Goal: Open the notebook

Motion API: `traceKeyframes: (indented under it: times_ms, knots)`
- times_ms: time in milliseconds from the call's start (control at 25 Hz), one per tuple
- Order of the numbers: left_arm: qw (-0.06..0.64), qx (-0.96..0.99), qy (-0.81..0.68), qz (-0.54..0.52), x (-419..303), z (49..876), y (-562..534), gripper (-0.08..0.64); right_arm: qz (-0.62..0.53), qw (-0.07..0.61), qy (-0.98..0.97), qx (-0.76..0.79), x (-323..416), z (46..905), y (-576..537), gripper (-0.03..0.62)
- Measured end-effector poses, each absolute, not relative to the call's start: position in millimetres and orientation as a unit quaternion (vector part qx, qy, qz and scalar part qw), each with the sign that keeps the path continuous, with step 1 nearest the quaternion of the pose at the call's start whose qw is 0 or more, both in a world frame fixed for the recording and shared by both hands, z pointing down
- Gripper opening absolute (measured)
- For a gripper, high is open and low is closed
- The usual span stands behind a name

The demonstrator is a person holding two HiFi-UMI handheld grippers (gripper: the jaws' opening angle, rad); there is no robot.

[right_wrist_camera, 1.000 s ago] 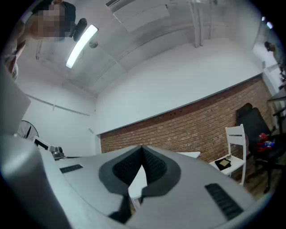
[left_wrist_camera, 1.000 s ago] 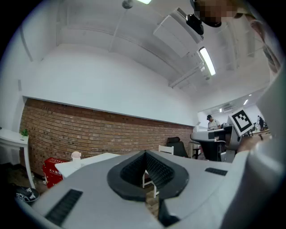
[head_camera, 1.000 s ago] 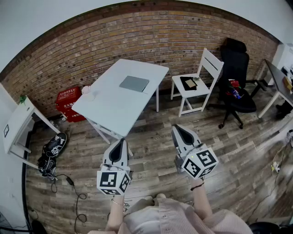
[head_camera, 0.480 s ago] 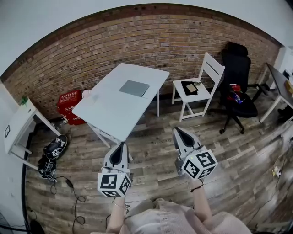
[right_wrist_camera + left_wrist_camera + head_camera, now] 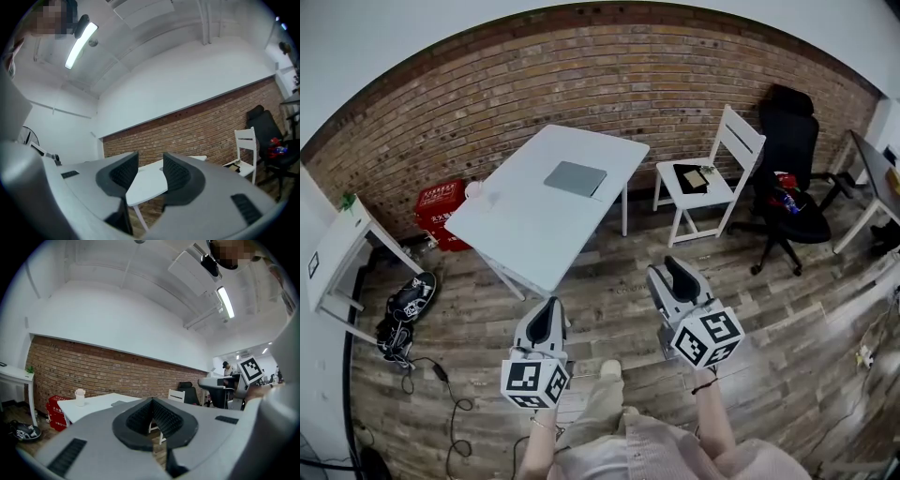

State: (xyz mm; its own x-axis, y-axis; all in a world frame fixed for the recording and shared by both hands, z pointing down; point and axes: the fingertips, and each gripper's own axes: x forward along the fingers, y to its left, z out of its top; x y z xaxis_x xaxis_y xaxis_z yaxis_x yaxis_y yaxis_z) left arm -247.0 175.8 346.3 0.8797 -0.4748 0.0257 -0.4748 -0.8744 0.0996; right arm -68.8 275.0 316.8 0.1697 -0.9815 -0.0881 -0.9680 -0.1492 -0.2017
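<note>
1. The notebook [image 5: 576,178] lies closed with its grey cover up on the white desk [image 5: 520,239]. It sits toward the far end, nearer the right long edge than the left.
2. A small white cup [image 5: 474,189] stands at the desk's left long edge, well apart from the notebook.
3. My left tongs [image 5: 546,314] hang over the wooden floor [image 5: 609,281], just short of the desk's near corner. They are clenched, tips meeting, with nothing between them.
4. My right tongs [image 5: 668,270] hang over the floor off the desk's right long edge. Their jaws have just been opening and stand apart, with nothing between the pads.
5. Neither pair touches the desk, and both are well apart from the notebook.
6. Past the desk's far right corner stands a white chair [image 5: 727,141] with a dark flat thing on its seat. A black office chair [image 5: 789,141] is just beyond it.
7. A red box [image 5: 439,208] sits against the brick wall [image 5: 487,94], left of the desk.
</note>
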Motion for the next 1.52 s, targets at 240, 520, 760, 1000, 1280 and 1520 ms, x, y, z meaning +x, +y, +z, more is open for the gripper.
traceKeyframes:
  times_ms: [240, 520, 760, 1000, 1280, 1520]
  knots:
    - [0.063, 0.967, -0.248, 0.009, -230, 358, 155, -0.008, -0.039, 0.107, 0.642, -0.758, -50, 327, 251, 0.172]
    - [0.084, 0.963, -0.257, 0.016, -188, 372, 102, -0.008, -0.053, 0.101, 0.645, -0.756, -9, 339, 198, 0.189]
    - [0.105, 0.961, -0.253, 0.029, -139, 383, 54, -0.008, -0.078, 0.093, 0.648, -0.752, 32, 350, 146, 0.187]
    - [0.121, 0.959, -0.255, 0.038, -98, 392, 4, -0.008, -0.099, 0.091, 0.648, -0.75, 70, 360, 93, 0.187]
    - [0.134, 0.956, -0.256, 0.043, -64, 399, -44, -0.008, -0.119, 0.092, 0.651, -0.744, 99, 369, 46, 0.187]
    - [0.147, 0.955, -0.254, 0.046, -50, 406, -64, -0.008, -0.131, 0.088, 0.656, -0.738, 109, 377, 22, 0.187]
